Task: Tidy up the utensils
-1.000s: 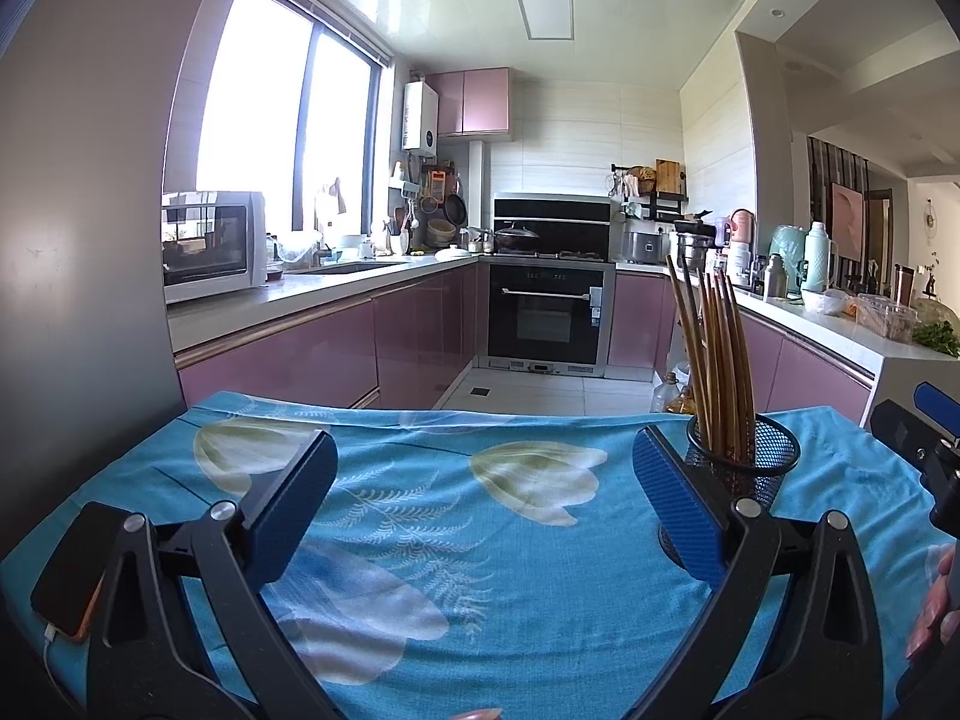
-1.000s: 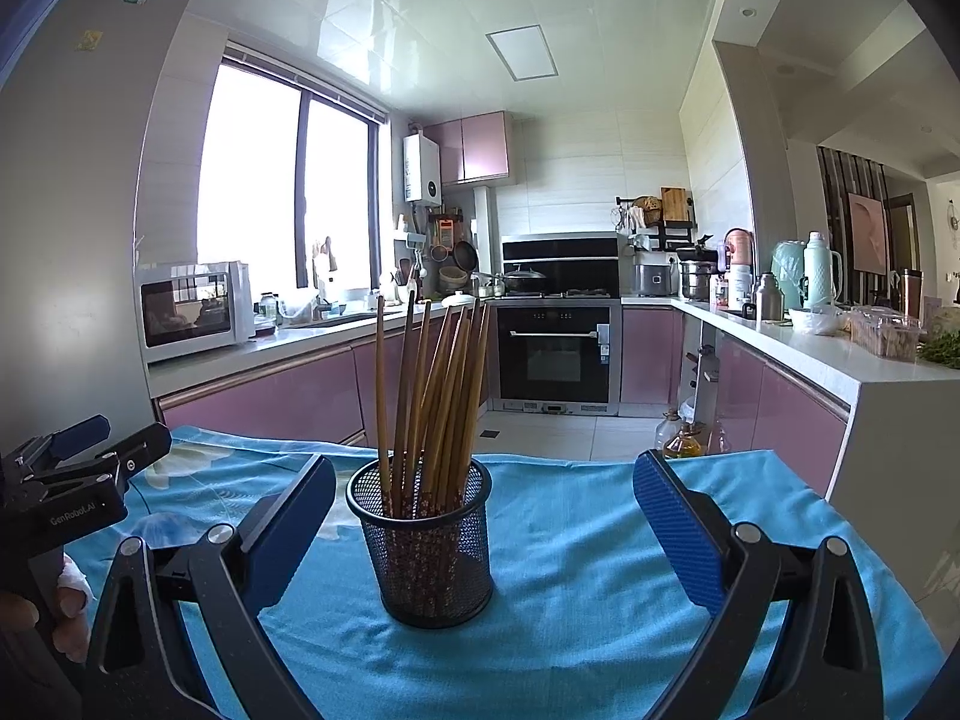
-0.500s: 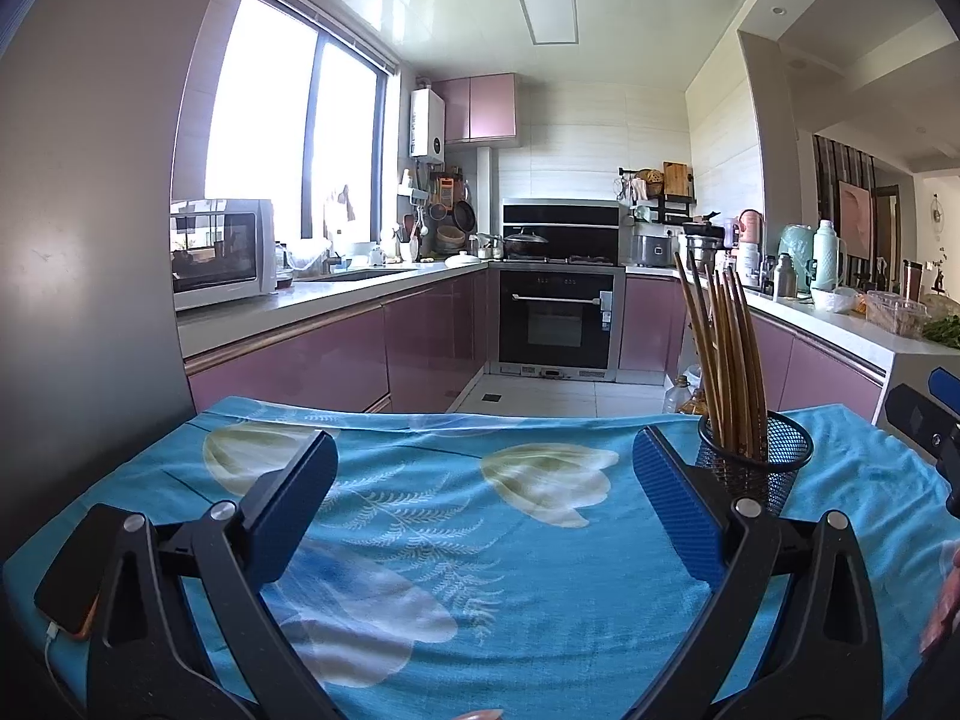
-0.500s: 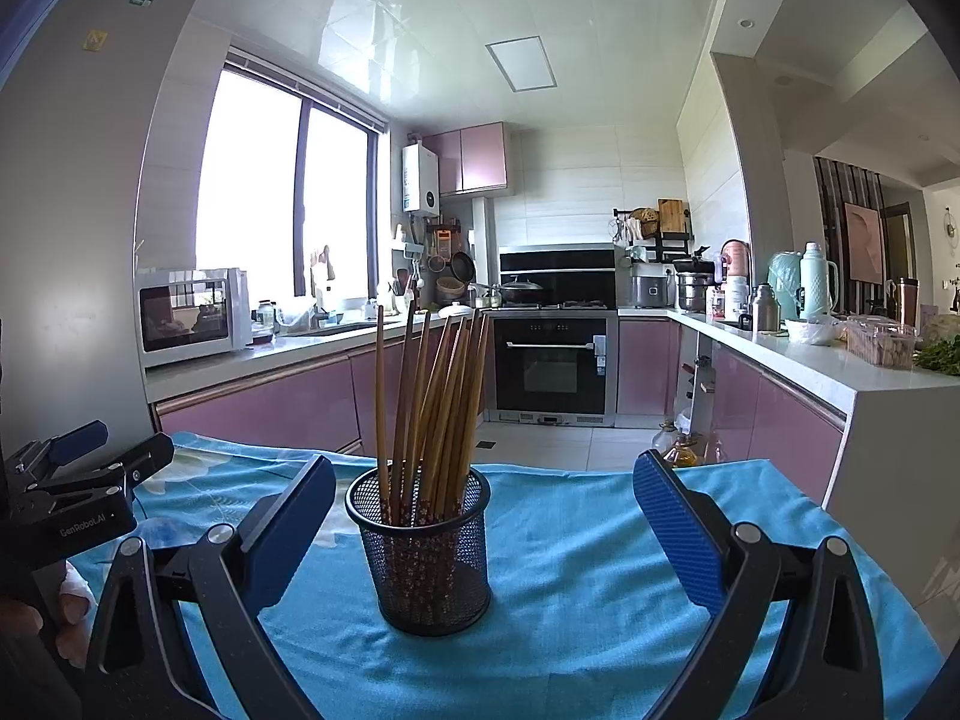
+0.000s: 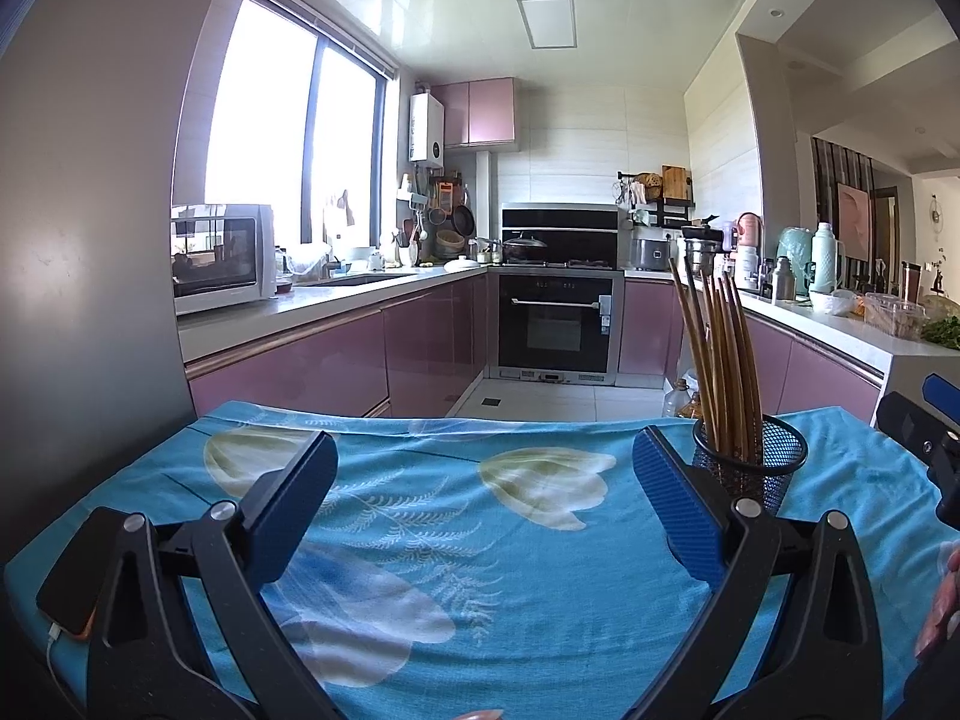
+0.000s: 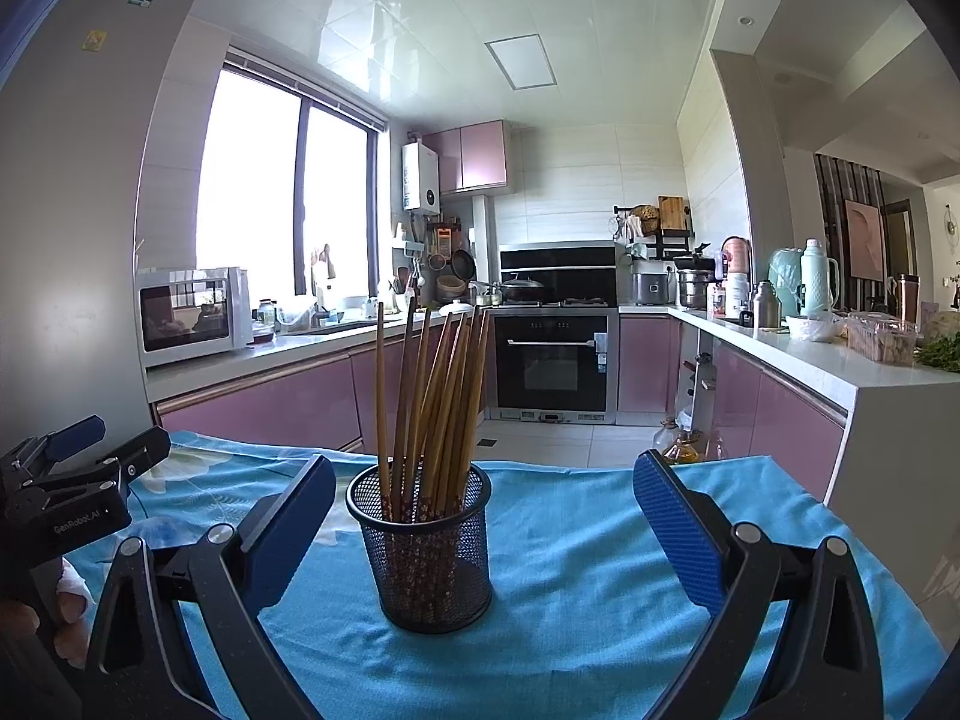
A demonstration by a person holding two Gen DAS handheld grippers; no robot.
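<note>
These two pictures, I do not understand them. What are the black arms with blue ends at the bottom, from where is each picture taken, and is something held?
No robot is here. A person holds a pair of hand tongs in each hand, and each pair carries a wide-angle camera that looks forward between its two blue pads.

The left picture comes from the left tongs, the right one from the right tongs. Both are wide open and hold nothing. Each camera also catches the other tongs at the edge of its picture.

Below lies a blue flowered cloth. On it stands a black mesh cup full of wooden chopsticks, upright, straight ahead of the right tongs. A phone lies at the cloth's left edge. Behind is a kitchen.
</note>
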